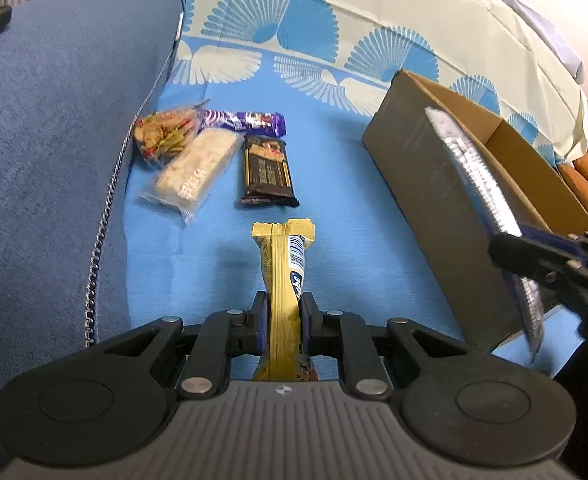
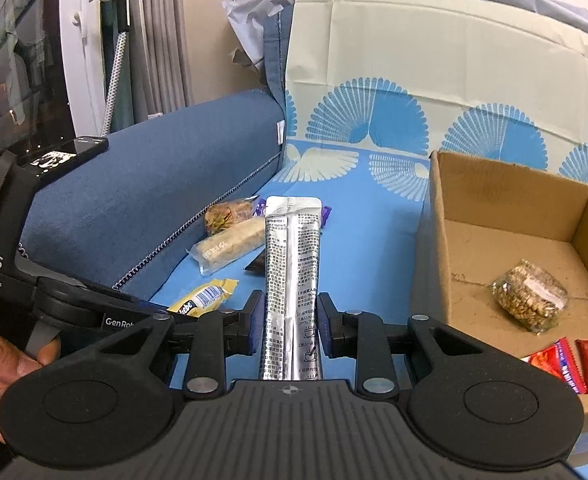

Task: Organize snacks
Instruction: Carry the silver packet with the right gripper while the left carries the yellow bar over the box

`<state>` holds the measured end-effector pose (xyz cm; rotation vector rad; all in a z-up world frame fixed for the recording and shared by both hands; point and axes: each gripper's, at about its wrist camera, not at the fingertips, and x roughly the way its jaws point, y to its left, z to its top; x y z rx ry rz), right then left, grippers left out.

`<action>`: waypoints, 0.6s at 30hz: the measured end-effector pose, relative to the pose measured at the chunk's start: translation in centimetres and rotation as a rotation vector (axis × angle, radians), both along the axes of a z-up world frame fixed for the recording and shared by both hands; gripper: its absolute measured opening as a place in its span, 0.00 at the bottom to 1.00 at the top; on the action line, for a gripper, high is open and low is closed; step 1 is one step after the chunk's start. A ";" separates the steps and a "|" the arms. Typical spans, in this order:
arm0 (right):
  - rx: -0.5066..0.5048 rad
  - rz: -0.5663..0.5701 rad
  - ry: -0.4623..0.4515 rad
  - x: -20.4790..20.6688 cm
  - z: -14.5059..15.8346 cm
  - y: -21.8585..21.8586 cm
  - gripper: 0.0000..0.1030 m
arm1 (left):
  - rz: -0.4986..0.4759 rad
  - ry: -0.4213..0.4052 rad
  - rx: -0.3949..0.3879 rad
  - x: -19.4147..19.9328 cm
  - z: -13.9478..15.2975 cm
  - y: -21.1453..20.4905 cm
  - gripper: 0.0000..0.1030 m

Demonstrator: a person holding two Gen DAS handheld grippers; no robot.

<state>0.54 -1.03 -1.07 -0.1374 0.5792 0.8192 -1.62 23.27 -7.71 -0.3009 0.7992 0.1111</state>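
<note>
Beside the cardboard box (image 2: 506, 240), left tongs (image 1: 285, 320) pinch a yellow bar (image 1: 284, 272), right tongs (image 2: 290, 320) a silver sachet (image 2: 292, 264)

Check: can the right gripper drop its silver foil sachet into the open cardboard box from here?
Probably yes. The right gripper is shut on the silver foil sachet, and the cardboard box sits open-topped just beside it, nothing between; bare floor remains beside the snacks inside.
</note>
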 end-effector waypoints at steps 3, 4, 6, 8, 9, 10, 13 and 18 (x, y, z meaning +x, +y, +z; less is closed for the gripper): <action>0.023 0.000 -0.031 -0.1 1.0 -0.9 0.28 | 0.009 -0.018 0.011 -0.3 0.3 0.0 0.16; 0.030 -0.004 -0.033 0.0 1.3 -1.2 0.28 | 0.014 -0.022 0.015 -0.4 0.4 -0.1 0.16; 0.050 -0.019 -0.028 0.3 1.9 -2.0 0.28 | 0.021 -0.028 0.023 -0.5 0.5 -0.1 0.16; 0.060 -0.035 -0.018 0.7 2.1 -2.7 0.28 | 0.027 -0.029 0.026 -0.5 0.7 -0.2 0.16; 0.064 -0.044 -0.011 1.0 2.2 -2.9 0.28 | 0.029 -0.028 0.027 -0.6 0.7 -0.3 0.16; 0.069 -0.054 -0.004 1.1 2.2 -3.2 0.28 | 0.028 -0.026 0.028 -0.6 0.8 -0.3 0.16; 0.083 -0.078 0.014 1.6 2.4 -3.8 0.28 | 0.024 -0.017 0.035 -0.5 0.8 -0.4 0.16; 0.100 -0.094 0.009 2.0 2.7 -4.4 0.28 | 0.026 -0.003 0.037 -0.2 0.6 -0.3 0.16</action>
